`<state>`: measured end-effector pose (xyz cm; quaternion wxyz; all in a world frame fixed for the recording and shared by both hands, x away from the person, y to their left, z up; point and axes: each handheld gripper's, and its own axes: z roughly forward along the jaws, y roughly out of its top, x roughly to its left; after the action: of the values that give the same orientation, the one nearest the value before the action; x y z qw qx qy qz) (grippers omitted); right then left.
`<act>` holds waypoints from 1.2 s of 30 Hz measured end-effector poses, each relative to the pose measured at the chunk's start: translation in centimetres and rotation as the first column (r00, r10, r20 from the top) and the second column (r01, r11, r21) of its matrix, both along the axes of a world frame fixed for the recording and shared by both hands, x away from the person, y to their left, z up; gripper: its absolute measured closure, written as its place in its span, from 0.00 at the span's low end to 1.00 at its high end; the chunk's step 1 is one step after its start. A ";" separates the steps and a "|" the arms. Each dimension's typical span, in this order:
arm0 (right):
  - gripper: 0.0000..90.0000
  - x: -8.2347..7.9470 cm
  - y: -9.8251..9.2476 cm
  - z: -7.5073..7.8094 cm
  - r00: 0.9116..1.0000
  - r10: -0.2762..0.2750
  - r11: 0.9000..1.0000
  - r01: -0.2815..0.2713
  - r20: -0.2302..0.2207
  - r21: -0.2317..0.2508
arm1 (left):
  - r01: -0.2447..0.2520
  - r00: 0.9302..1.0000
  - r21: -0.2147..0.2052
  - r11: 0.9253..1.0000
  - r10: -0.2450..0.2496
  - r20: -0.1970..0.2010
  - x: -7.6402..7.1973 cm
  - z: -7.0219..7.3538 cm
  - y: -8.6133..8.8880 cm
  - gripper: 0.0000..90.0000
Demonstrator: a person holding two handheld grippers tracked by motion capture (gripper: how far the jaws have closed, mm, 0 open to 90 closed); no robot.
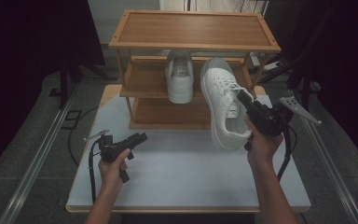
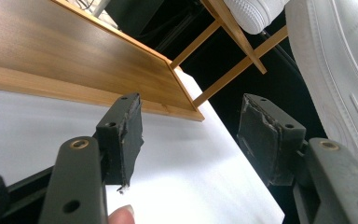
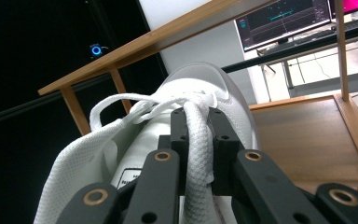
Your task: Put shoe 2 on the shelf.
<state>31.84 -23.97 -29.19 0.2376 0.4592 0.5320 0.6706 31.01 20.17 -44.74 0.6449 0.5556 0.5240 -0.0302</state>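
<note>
In the right gripper view the black jaws are clenched on the side wall of a white sneaker (image 3: 200, 140) beside the laces, the fabric pinched between both pads and the toe pointing away toward 12 o'clock. From the high view, the right gripper (image 1: 248, 103) holds that sneaker off the tabletop (image 1: 177, 172), tilted with its toe up toward 11 o'clock and its heel hanging down toward 5 o'clock, just in front of the right end of the wooden shoe rack (image 1: 193, 32). A second white sneaker (image 1: 180, 77) sits on the rack's middle shelf, at about 10 o'clock from the held one, toe facing forward. The left gripper (image 1: 141, 136) rests low over the tabletop at roughly 8 o'clock from the rack, well apart from both shoes; in the left gripper view its jaws stand released, wide apart with nothing between them, the bare white tabletop and the rack's bottom shelf beyond.
</note>
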 end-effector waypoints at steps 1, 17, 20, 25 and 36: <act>0.93 0.3 0.2 0.1 1.000 -0.003 1.000 0.003 -0.003 -0.002 | 0.001 1.000 0.000 1.000 -0.001 0.000 0.0 0.0 0.0 0.44; 0.93 4.4 2.5 0.5 0.997 -0.044 0.999 0.043 -0.057 -0.008 | -0.001 1.000 -0.011 1.000 0.001 0.001 0.0 0.0 0.3 0.44; 0.93 5.5 2.8 0.5 0.996 -0.064 0.998 0.064 -0.066 -0.005 | -0.003 1.000 -0.012 1.000 0.003 0.002 -0.1 0.1 0.4 0.44; 0.93 6.4 3.0 0.6 0.994 -0.080 0.997 0.080 -0.075 -0.001 | -0.002 1.000 -0.012 1.000 0.002 0.001 0.0 0.0 0.5 0.44; 0.93 8.8 3.6 1.2 0.989 -0.105 0.994 0.109 -0.107 0.031 | 0.000 1.000 -0.014 1.000 0.000 -0.001 0.0 0.0 0.5 0.44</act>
<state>40.65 -20.38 -28.03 0.2365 0.5260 0.5057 0.6416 30.96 20.69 -44.76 0.6485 0.5509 0.5242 -0.0342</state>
